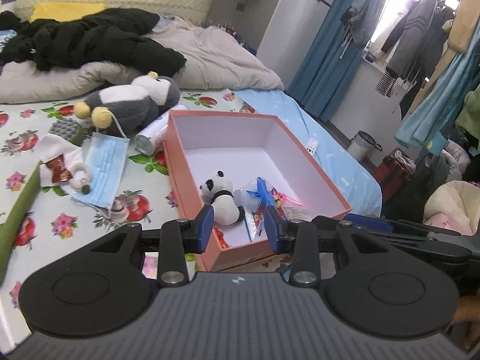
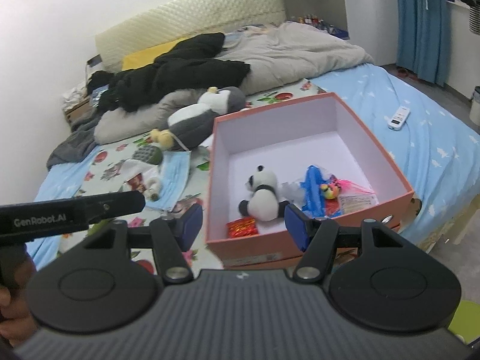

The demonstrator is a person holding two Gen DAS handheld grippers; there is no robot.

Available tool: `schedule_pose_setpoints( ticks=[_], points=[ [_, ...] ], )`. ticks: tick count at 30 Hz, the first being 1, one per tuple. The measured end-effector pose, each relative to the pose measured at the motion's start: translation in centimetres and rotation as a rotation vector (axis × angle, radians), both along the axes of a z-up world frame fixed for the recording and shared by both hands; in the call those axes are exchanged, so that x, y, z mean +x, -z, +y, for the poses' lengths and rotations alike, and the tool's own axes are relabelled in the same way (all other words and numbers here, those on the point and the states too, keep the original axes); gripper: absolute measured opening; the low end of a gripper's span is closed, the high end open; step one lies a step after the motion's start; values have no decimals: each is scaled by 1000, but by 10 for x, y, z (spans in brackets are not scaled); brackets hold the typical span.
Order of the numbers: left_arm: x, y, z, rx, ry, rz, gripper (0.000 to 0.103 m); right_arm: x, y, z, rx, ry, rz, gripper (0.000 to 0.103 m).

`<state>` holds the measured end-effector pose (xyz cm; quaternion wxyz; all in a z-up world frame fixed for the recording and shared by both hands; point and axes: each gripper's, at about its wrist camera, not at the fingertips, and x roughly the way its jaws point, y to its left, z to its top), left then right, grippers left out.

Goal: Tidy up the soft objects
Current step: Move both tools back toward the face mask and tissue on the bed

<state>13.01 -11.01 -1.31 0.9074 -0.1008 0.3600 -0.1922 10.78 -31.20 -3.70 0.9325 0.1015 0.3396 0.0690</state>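
Note:
A pink box (image 1: 180,162) (image 2: 399,177) with a white inside stands on the bed. In it lie a small panda plush (image 1: 222,201) (image 2: 264,198), a blue toy in clear wrap (image 1: 261,192) (image 2: 312,189), a rainbow-coloured toy (image 2: 330,190) and a red packet (image 2: 242,227). My left gripper (image 1: 240,229) hovers open over the box's near corner, nothing between its blue pads. My right gripper (image 2: 243,225) hangs open before the box's near wall, empty. A big grey-and-white penguin plush (image 1: 129,102) (image 2: 198,117) lies left of the box.
Left of the box lie a blue face mask (image 1: 105,171) (image 2: 174,180), a grey-green sponge (image 1: 64,129) (image 2: 148,153), a white cloth with a red wrapper (image 1: 57,165) and a can (image 1: 151,136). Grey duvet (image 2: 294,51) and black clothes (image 1: 90,42) fill the bed's far end. A remote (image 2: 399,117) lies right.

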Motion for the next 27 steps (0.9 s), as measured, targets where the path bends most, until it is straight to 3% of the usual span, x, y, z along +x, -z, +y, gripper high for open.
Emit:
schedule_pose_setpoints(
  ticks=[15,27],
  points=[
    [-82,-3,65,18,-171,-37,43,-49,2,40,9,-124,-9,63],
    [-98,21,104,31,-298,49,43,-50,14,92,-10,-280,12,63]
  ],
)
